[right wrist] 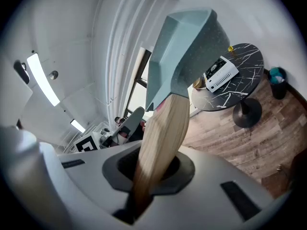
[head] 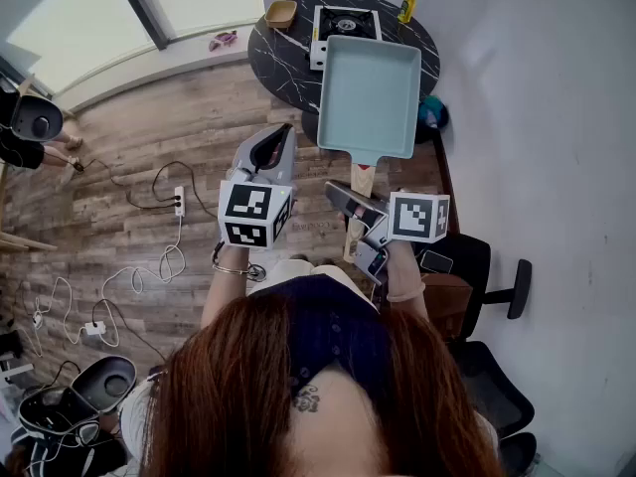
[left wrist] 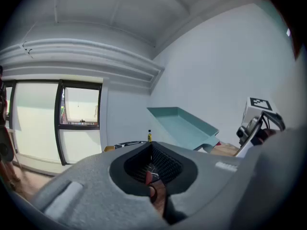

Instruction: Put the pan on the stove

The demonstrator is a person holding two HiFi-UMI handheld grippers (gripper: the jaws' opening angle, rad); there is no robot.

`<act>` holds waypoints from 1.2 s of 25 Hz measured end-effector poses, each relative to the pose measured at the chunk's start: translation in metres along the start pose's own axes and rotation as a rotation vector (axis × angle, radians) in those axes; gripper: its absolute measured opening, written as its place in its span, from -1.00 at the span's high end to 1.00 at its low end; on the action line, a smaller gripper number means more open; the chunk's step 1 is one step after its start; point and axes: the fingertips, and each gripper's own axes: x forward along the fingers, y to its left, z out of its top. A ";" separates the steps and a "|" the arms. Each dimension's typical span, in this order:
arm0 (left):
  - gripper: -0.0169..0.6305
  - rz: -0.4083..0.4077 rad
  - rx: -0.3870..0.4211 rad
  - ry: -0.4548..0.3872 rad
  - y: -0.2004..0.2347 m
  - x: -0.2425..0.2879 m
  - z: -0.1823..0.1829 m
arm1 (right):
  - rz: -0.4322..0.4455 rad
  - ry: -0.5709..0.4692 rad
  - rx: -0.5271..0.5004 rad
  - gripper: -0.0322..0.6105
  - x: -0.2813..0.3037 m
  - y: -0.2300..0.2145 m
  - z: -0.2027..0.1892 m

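Note:
A pale teal rectangular pan [head: 370, 97] hangs in the air in front of me, short of the round black marble table [head: 283, 63]. My right gripper [head: 358, 207] is shut on its light wooden handle [right wrist: 160, 138], which runs straight up out of the jaws to the pan [right wrist: 187, 51]. The white-and-black gas stove [head: 343, 26] stands on the table beyond the pan, and shows below it as the stove [right wrist: 219, 74] in the right gripper view. My left gripper [head: 273, 152] is held to the left of the pan, jaws together and empty. The pan [left wrist: 184, 126] is to its right.
A yellow bottle [head: 407, 6] and a small wooden bowl [head: 281, 13] share the table with the stove. A teal bin [head: 430, 112] stands by the table's foot. A black chair [head: 477, 266] is at my right. Cables and a power strip [head: 179, 202] lie on the wooden floor.

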 end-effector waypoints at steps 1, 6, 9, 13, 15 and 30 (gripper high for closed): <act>0.91 0.001 -0.001 0.003 0.002 -0.001 -0.001 | -0.002 -0.002 -0.001 0.78 0.002 0.001 0.000; 0.91 -0.001 -0.008 0.012 0.011 -0.005 -0.006 | -0.010 -0.009 -0.002 0.78 0.010 0.005 -0.003; 0.91 -0.005 -0.011 0.010 0.012 -0.007 -0.006 | -0.016 -0.014 -0.004 0.79 0.010 0.006 -0.005; 0.91 -0.011 -0.015 0.009 0.011 -0.006 -0.006 | -0.014 -0.019 -0.004 0.78 0.010 0.008 -0.006; 0.91 -0.014 -0.016 0.008 0.009 -0.005 -0.006 | -0.010 -0.022 -0.004 0.78 0.009 0.008 -0.006; 0.91 -0.001 -0.005 0.012 -0.024 0.031 -0.002 | -0.010 0.005 -0.016 0.78 -0.020 -0.019 0.014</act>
